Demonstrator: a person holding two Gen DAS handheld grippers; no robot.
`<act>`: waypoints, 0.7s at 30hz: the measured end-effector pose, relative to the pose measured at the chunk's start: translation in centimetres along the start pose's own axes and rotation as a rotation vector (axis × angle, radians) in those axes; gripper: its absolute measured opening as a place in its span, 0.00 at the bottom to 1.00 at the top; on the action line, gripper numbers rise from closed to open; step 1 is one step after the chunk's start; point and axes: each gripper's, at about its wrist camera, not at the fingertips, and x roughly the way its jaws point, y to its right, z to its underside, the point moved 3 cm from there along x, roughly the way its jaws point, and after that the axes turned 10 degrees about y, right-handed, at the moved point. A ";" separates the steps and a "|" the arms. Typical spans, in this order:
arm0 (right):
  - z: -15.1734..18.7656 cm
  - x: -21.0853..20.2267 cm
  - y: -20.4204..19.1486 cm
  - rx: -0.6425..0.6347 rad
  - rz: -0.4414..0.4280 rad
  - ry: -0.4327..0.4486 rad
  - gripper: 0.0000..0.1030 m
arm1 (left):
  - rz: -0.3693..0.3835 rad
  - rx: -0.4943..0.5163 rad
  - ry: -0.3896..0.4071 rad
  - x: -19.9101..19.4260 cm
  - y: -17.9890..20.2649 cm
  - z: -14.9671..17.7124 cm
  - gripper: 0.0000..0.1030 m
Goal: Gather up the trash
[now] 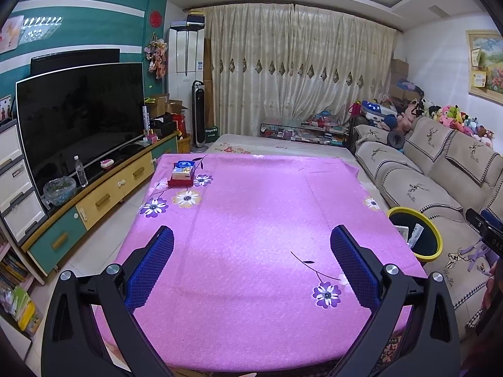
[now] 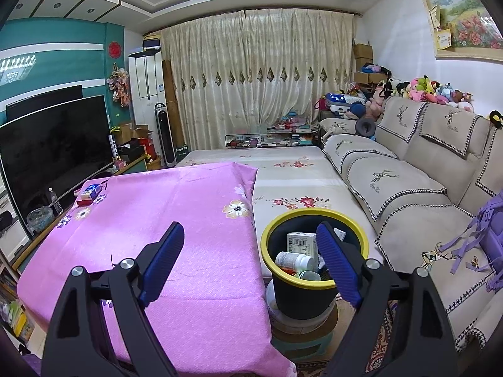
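Note:
A black trash bin with a yellow rim (image 2: 314, 289) stands on a stool between the pink table and the sofa. Inside lie a white pill bottle (image 2: 294, 261), a white carton with a barcode (image 2: 300, 242) and other scraps. The same bin (image 1: 435, 235) shows at the right of the left wrist view. My right gripper (image 2: 251, 235) hovers open just left of the bin, its right finger over the bin's mouth, nothing between the pads. My left gripper (image 1: 251, 238) is open and empty above the pink flowered tablecloth (image 1: 251, 220). A tissue box on a red tray (image 1: 183, 172) sits at the table's far left corner.
A TV (image 1: 78, 119) on a low cabinet (image 1: 103, 194) runs along the left, with a water bottle (image 1: 80, 171) and a glass bowl (image 1: 59, 190). A beige sofa (image 2: 408, 194) lines the right wall. A white flowered surface (image 2: 292, 172) extends beyond the table. Part of the other gripper (image 1: 485, 229) shows at the right edge.

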 end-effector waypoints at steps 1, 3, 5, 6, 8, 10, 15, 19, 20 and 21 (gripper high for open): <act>0.0 0.0 0.0 0.000 0.000 0.000 0.79 | 0.000 0.001 0.000 0.0 0.0 0.0 0.95; 0.0 0.0 0.0 0.000 0.000 0.000 0.79 | 0.001 0.002 -0.001 0.0 0.0 -0.1 0.95; 0.0 0.0 0.0 -0.001 -0.001 0.001 0.79 | 0.001 0.001 -0.001 0.1 0.0 -0.2 0.95; 0.0 0.0 0.0 -0.001 -0.002 0.001 0.79 | 0.001 0.001 -0.001 0.1 0.0 -0.3 0.95; 0.0 0.0 0.0 -0.001 -0.001 0.000 0.79 | -0.001 0.000 -0.001 0.1 0.0 -0.3 0.95; 0.0 0.0 0.0 -0.001 -0.002 0.000 0.79 | -0.002 -0.002 -0.001 0.3 -0.2 -0.3 0.95; 0.0 0.0 0.1 0.000 -0.001 -0.001 0.79 | -0.001 0.000 -0.002 0.3 -0.2 -0.3 0.95; 0.0 0.0 0.1 0.000 -0.001 0.000 0.79 | 0.001 0.006 -0.005 0.4 -0.1 -0.2 0.95; 0.0 0.0 0.1 0.000 -0.002 0.000 0.79 | 0.002 0.007 -0.007 0.5 0.0 -0.2 0.95; -0.1 0.0 0.1 0.000 -0.002 -0.001 0.79 | 0.003 0.008 -0.009 0.5 0.0 -0.2 0.95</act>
